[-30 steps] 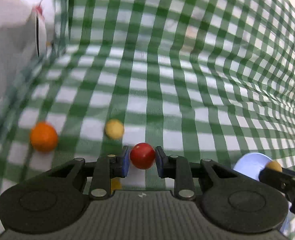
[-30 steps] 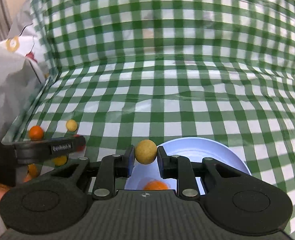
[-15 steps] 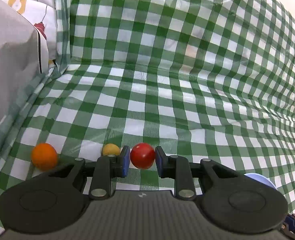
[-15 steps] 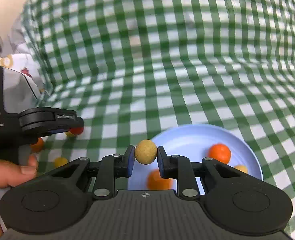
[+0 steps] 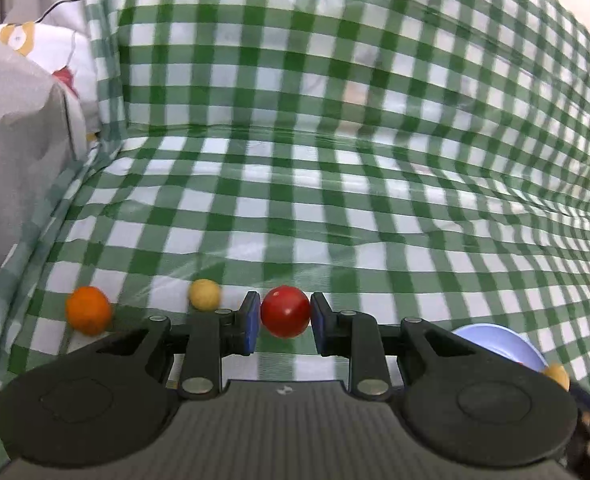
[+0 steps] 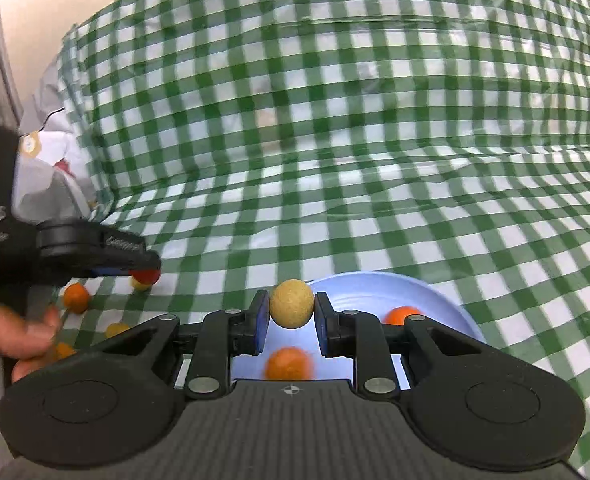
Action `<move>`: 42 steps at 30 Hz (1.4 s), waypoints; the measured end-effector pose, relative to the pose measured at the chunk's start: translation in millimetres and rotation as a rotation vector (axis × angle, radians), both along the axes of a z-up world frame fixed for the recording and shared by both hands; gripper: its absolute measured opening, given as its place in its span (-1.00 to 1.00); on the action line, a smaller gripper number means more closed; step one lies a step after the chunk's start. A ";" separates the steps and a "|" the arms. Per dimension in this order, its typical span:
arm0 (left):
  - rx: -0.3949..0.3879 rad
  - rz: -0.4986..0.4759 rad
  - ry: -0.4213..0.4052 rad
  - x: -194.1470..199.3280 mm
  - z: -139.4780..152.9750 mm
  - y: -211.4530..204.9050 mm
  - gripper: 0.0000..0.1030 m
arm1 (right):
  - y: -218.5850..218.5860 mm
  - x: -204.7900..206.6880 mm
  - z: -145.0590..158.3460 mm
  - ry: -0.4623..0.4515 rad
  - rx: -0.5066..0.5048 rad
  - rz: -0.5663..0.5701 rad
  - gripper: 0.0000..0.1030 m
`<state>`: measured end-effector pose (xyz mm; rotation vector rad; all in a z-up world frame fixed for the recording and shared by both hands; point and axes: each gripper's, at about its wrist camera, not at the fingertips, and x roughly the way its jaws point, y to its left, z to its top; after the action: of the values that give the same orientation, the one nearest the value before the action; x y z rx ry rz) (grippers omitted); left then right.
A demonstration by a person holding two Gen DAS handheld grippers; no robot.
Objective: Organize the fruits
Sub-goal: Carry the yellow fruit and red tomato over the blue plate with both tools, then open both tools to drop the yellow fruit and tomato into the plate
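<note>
A: Left tongs (image 5: 285, 317)?
B: Closed on one red cherry tomato (image 5: 285, 316), pinched between both pads, held above the green-checked cloth (image 5: 335, 200).
A: Right tongs (image 6: 291, 310)?
B: Clamped on one tan round fruit (image 6: 291, 309), at the near rim of the pale blue bowl (image 6: 447, 300).
A: Bowl contents?
B: Two orange fruits (image 6: 289, 363).
A: Loose on the cloth?
B: One orange fruit (image 5: 89, 309) and one yellow fruit (image 5: 203, 294), left of the left tongs, apart from each other.

Right gripper (image 6: 291, 309) clamping tan ball (image 6: 291, 304), blue plate (image 6: 451, 312) below (oranges, seemingly)
</note>
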<state>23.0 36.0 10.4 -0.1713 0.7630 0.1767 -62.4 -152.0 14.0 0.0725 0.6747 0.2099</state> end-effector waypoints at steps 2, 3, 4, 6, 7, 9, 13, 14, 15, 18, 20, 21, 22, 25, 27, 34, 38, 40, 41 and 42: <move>0.000 -0.028 -0.007 0.8 3.8 -9.1 -0.43 | -8.4 5.5 5.1 -0.006 -0.012 -0.014 -0.51; -0.008 -0.041 -0.011 0.8 6.3 -12.5 -0.43 | -13.3 8.6 6.8 -0.009 -0.033 -0.026 -0.51; -0.016 -0.057 -0.019 0.4 9.2 -15.8 -0.43 | -18.4 12.3 7.5 -0.002 -0.050 -0.040 -0.51; -0.018 -0.103 -0.035 -0.8 13.3 -25.0 -0.43 | -29.6 21.1 5.2 0.028 -0.061 -0.066 -0.51; -0.018 -0.124 -0.039 -1.6 14.0 -29.5 -0.43 | -35.8 25.3 3.1 0.047 -0.065 -0.087 -0.51; -0.029 -0.161 -0.035 -3.2 12.6 -38.6 -0.43 | -47.6 32.7 -2.0 0.094 -0.067 -0.132 -0.51; -0.058 -0.230 -0.013 -5.8 8.1 -60.9 -0.43 | -59.7 36.3 -6.1 0.142 -0.029 -0.154 -0.51; -0.060 -0.250 -0.013 -7.4 7.6 -67.2 -0.43 | -58.2 35.7 -5.8 0.143 -0.028 -0.146 -0.51; -0.059 -0.268 -0.015 -9.5 7.5 -72.3 -0.43 | -56.8 34.4 -5.7 0.145 -0.028 -0.138 -0.51; -0.052 -0.305 -0.023 -17.5 7.0 -83.4 -0.43 | -52.6 32.0 -6.6 0.158 -0.024 -0.125 -0.51; -0.047 -0.316 -0.027 -21.6 6.8 -84.4 -0.43 | -51.6 31.2 -7.4 0.173 -0.016 -0.125 -0.51; -0.042 -0.316 -0.027 -23.4 6.1 -83.9 -0.43 | -51.1 31.1 -7.7 0.179 -0.010 -0.126 -0.51; -0.041 -0.311 -0.027 -26.0 6.1 -82.9 -0.43 | -50.5 31.7 -7.3 0.185 -0.006 -0.129 -0.51; -0.052 -0.290 -0.029 -26.6 6.8 -81.8 -0.43 | -46.9 34.3 -6.7 0.188 -0.017 -0.126 -0.51; -0.055 -0.291 -0.031 -24.9 8.0 -84.1 -0.43 | -45.7 35.4 -8.9 0.191 -0.032 -0.122 -0.51; -0.044 -0.335 -0.055 -16.8 17.2 -100.6 -0.43 | -49.7 34.0 -4.7 0.191 -0.040 -0.131 -0.52; -0.026 -0.340 -0.038 -13.2 15.0 -102.0 -0.43 | -51.2 33.6 -7.0 0.204 -0.039 -0.150 -0.51; -0.014 -0.340 -0.014 -12.5 12.5 -100.5 -0.43 | -48.0 32.2 -8.3 0.209 -0.043 -0.149 -0.51; -0.008 -0.344 -0.005 -12.2 11.6 -99.8 -0.43 | -45.9 31.7 -8.8 0.209 -0.051 -0.148 -0.51; 0.001 -0.350 0.006 -12.0 10.4 -99.6 -0.43 | -44.8 31.6 -9.3 0.210 -0.056 -0.147 -0.51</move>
<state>11.0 -63.6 20.8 -0.0345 0.7865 -0.1548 -30.8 -196.8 4.8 0.0914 0.8807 0.0416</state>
